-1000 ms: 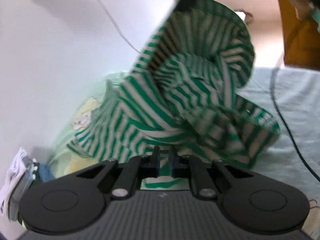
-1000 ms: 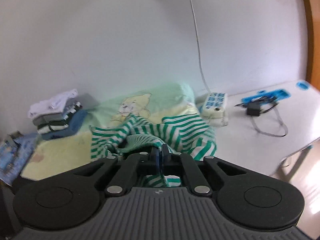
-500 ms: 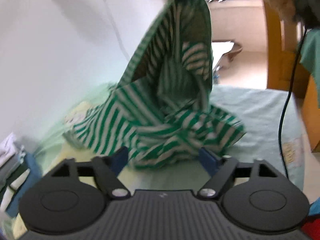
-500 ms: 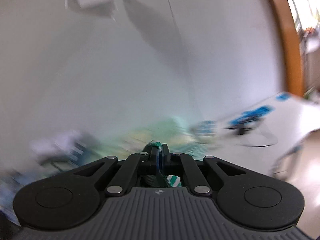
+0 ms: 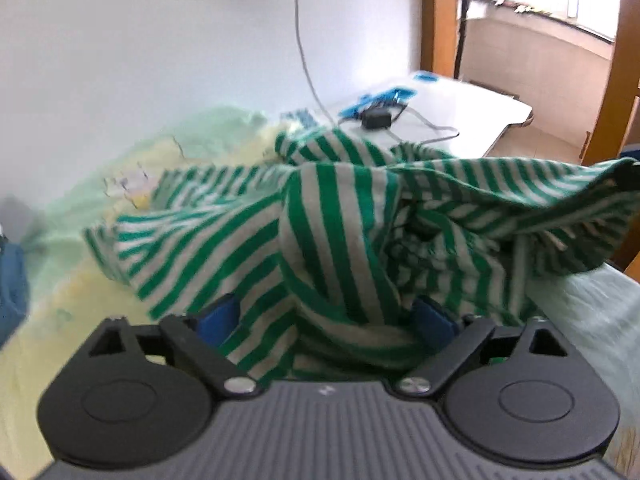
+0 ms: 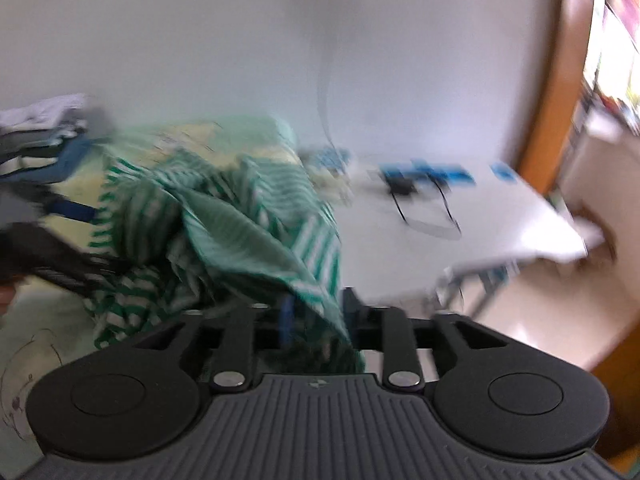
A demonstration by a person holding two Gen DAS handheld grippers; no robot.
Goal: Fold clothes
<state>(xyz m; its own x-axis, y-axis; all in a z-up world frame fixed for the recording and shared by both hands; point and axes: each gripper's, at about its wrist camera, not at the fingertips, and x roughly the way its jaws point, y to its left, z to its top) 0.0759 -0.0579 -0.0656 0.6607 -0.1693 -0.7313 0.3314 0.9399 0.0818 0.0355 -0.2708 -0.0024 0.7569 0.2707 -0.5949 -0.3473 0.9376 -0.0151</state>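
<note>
Pale bedding: a light green and yellow bedspread (image 5: 60,304) covers the near ground, printed with a cartoon drawing at far left.
White table (image 5: 472,108): stands far right against the wall, carrying a black adapter (image 5: 376,118) with its cable, and blue items beside it.
Striped garment (image 5: 332,232): green-and-white, bunched in the middle of the bedspread; one edge is lifted and stretched toward the right, the rest crumpled on the bed.
Folded pile (image 6: 44,140): stacked clothes, white on top and blue beneath, far left by the wall; blurred.
Power strip (image 6: 328,158): white and blue, at the table's near-left end; blurred.
Left gripper (image 5: 328,320): fingers spread wide, blue pads on either side of a fold of the striped garment, not pinching it.
Right gripper (image 6: 316,320): fingers parted a little, with a garment edge draped between them; motion blur hides whether they pinch the cloth.
</note>
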